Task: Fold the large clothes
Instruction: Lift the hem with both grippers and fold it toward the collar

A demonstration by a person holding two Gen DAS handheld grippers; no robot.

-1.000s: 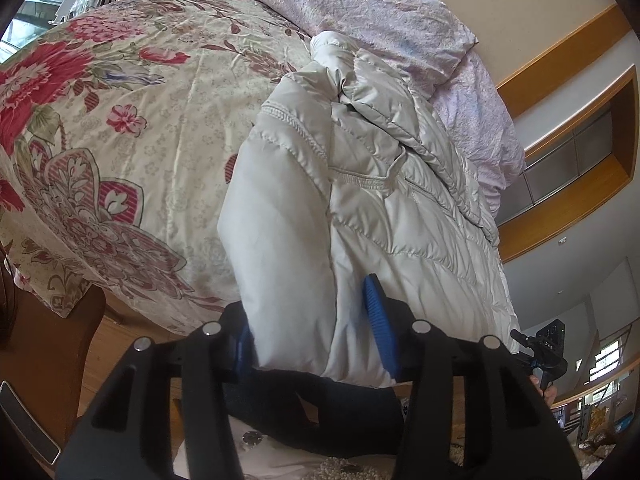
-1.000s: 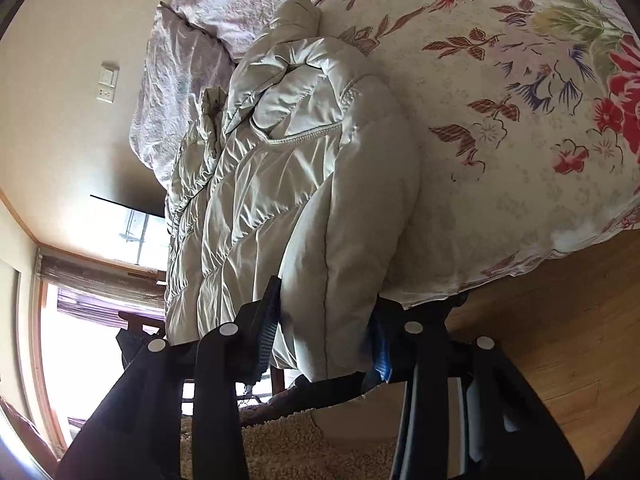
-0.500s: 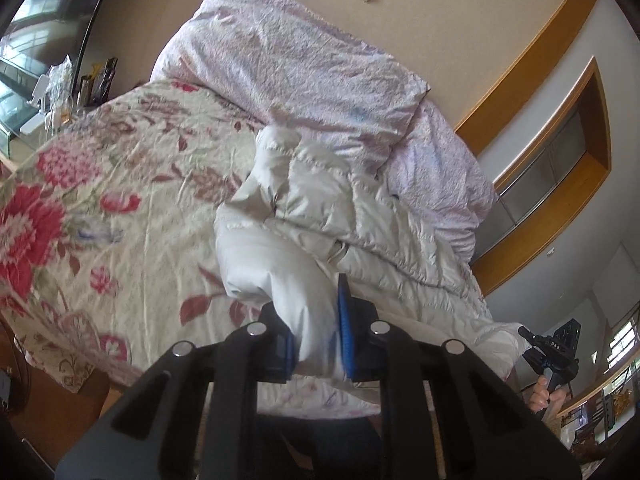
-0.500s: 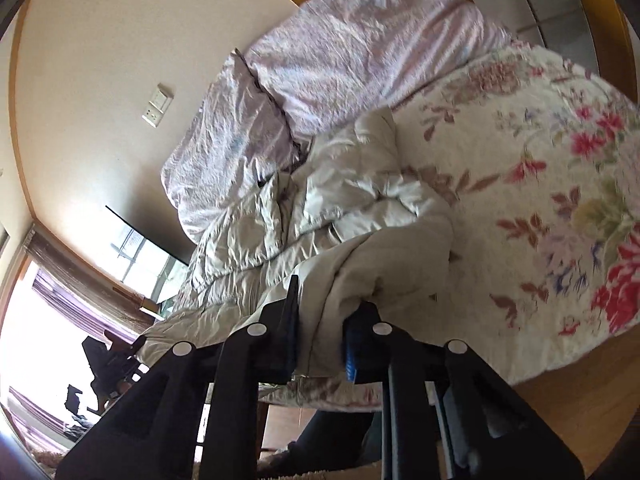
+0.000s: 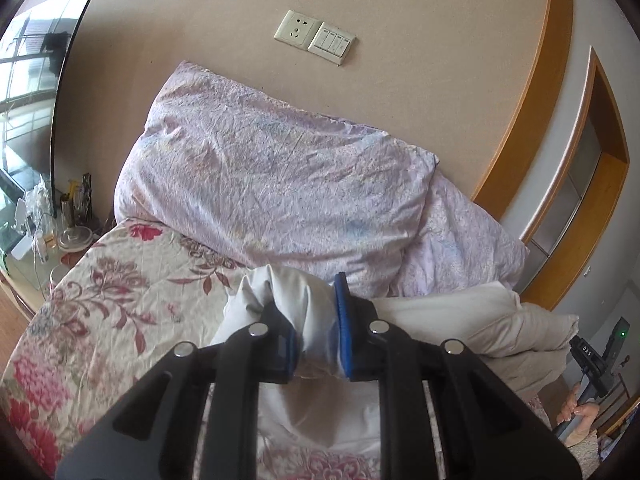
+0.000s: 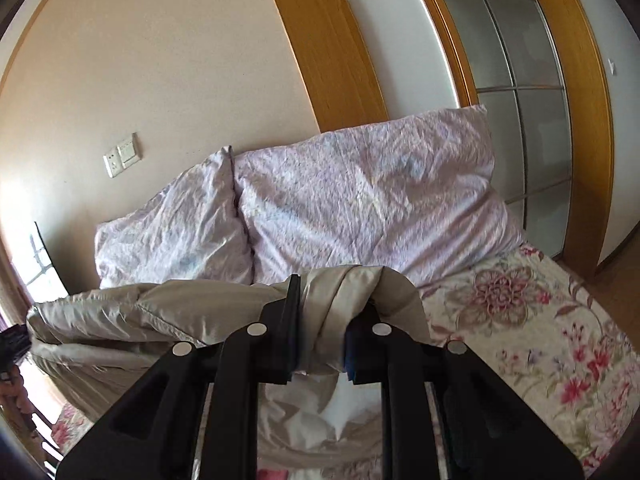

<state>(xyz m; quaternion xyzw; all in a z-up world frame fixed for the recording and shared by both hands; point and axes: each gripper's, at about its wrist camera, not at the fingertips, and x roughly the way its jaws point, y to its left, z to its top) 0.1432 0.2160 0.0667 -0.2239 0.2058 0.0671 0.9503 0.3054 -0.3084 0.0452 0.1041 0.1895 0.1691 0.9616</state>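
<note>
The jacket (image 5: 460,320) hangs between my two grippers over the bed (image 5: 100,320), pillows (image 5: 280,184) against the wall (image 5: 400,8) behind

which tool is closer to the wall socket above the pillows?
Left, likely. The left tool, shut on the puffer jacket, faces the wall socket almost head-on. From the right tool, also clamping the jacket, it sits off to the left and looks smaller.
</note>
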